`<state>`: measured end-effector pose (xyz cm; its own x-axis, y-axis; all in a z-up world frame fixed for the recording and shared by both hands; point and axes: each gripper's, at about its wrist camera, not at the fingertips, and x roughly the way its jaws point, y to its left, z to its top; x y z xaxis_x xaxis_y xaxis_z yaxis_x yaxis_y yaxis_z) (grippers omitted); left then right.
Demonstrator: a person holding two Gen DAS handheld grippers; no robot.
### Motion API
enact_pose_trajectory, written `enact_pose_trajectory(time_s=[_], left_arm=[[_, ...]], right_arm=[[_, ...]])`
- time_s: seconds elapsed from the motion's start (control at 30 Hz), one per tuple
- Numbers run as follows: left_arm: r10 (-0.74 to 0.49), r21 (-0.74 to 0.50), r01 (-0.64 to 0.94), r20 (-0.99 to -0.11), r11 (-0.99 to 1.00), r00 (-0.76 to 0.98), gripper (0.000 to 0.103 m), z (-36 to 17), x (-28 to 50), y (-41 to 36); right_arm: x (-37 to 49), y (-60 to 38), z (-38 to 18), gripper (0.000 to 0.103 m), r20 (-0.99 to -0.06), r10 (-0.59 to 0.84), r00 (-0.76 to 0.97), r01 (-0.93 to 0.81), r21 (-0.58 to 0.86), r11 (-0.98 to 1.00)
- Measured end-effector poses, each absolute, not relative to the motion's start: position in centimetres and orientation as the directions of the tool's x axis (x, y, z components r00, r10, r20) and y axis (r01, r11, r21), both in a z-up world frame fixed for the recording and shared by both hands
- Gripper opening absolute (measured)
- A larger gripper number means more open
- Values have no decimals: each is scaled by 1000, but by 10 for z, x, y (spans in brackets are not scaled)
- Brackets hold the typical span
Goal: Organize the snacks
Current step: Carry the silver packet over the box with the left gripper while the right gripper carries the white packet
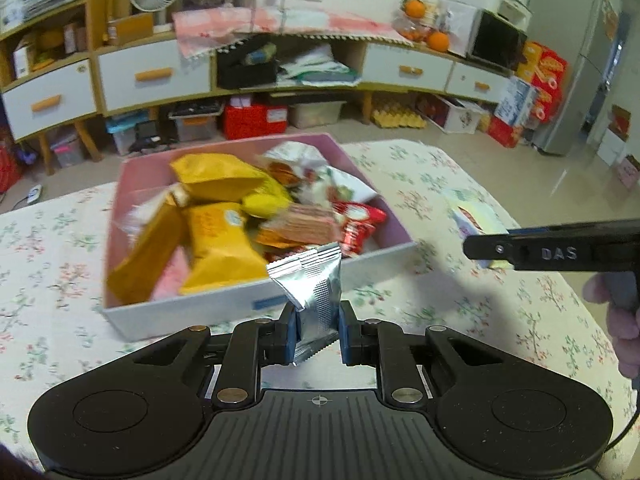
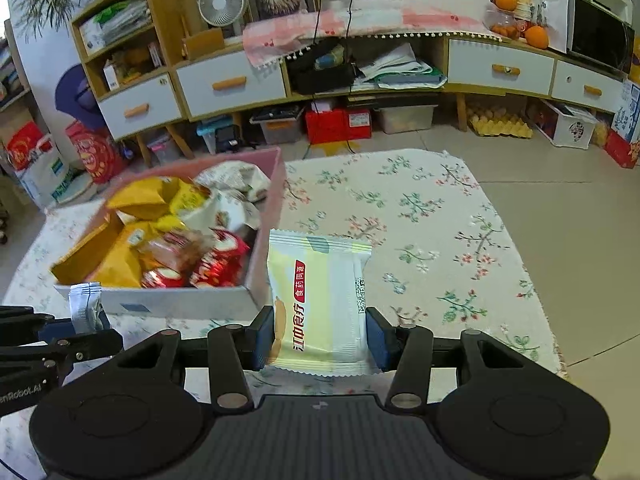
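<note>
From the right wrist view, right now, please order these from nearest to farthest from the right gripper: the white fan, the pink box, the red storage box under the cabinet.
1. The pink box, on the flowered tablecloth, just left of the right gripper.
2. The red storage box, on the floor under the cabinet, beyond the table.
3. The white fan, on top of the cabinet, against the wall.

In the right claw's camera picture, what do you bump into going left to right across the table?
Silver packet in the left claw → pink box full of snacks → pale yellow packet squeezed in the right claw → bare flowery tablecloth.
</note>
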<state>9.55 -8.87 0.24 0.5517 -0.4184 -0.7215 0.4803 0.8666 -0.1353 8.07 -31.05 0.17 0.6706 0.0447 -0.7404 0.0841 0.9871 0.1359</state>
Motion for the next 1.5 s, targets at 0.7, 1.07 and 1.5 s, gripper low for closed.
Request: enact_pose_trajectory(time_s=[0.7,1.07,1.5], left_arm=[[-242,-43,294,-687,955,685,18,-4,139,-57],[-225,-28,283,-684,959,694,18,-17,154,-53],[-214,-39,261,-695,964,686,31,-18,156,-51]], right_arm=[[114,-252,0,22,-681,108,724,48,205,978],[131,-249,-13,22,-668,33,743,110,171,979],[130,-240,-9,37,-646,51,761,59,146,988]])
